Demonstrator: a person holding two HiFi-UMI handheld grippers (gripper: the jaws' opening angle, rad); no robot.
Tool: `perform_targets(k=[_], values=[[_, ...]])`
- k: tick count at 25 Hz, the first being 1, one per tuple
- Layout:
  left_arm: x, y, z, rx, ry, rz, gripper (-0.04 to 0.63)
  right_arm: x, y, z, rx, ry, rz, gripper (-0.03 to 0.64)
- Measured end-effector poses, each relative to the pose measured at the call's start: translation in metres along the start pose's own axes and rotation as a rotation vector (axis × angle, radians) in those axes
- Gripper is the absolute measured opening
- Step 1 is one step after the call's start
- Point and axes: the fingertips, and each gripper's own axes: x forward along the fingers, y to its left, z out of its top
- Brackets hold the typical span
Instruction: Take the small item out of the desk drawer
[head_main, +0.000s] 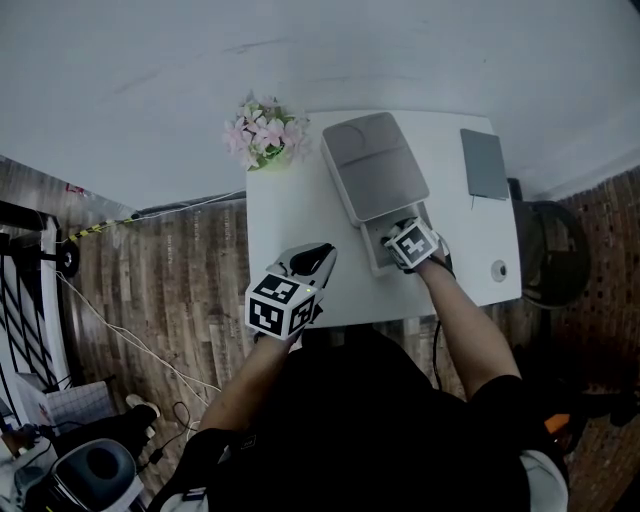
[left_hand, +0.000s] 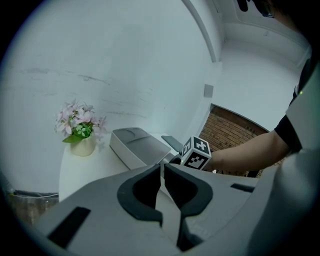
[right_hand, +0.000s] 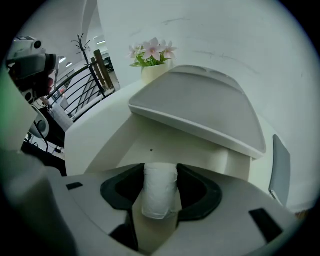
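A white desk (head_main: 290, 220) carries a cream drawer unit with a grey top (head_main: 375, 165) (right_hand: 200, 110). Its drawer (head_main: 375, 255) is pulled out toward me. My right gripper (head_main: 395, 235) reaches into that drawer. In the right gripper view a small white paper roll (right_hand: 160, 192) lies lengthwise between the wide-apart jaws of the right gripper (right_hand: 160, 167) and nearly fills the gap between the dark pads. The left gripper (head_main: 322, 255) (left_hand: 162, 167) hovers over the desk's front left part, jaws shut together with nothing in them.
A pot of pink flowers (head_main: 265, 135) (left_hand: 80, 130) stands at the desk's far left corner. A flat grey pad (head_main: 484, 163) lies at the far right and a small round object (head_main: 498, 268) near the right front. A dark chair (head_main: 560, 250) stands right of the desk.
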Motion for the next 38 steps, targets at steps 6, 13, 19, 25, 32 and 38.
perform_targets(k=[6,13,19,25,32,38], values=[[-0.005,0.002,-0.007,-0.005,0.005,-0.005,0.032,-0.007,0.002,0.008,-0.022,-0.024,-0.012,0.183],[-0.020,0.000,-0.015,-0.002,-0.003,-0.011,0.032,-0.039,0.001,0.026,0.050,-0.173,-0.041,0.178],[-0.038,-0.008,-0.020,0.017,-0.015,-0.033,0.032,-0.063,0.005,0.028,0.087,-0.275,-0.086,0.175],[-0.067,-0.006,-0.022,0.022,-0.049,-0.030,0.032,-0.099,0.019,0.031,0.138,-0.397,-0.154,0.173],[-0.094,-0.016,-0.015,0.063,-0.095,-0.060,0.032,-0.155,0.050,0.037,0.187,-0.546,-0.242,0.172],[-0.098,-0.043,0.000,0.094,-0.136,-0.123,0.032,-0.212,0.086,0.040,0.172,-0.668,-0.267,0.172]])
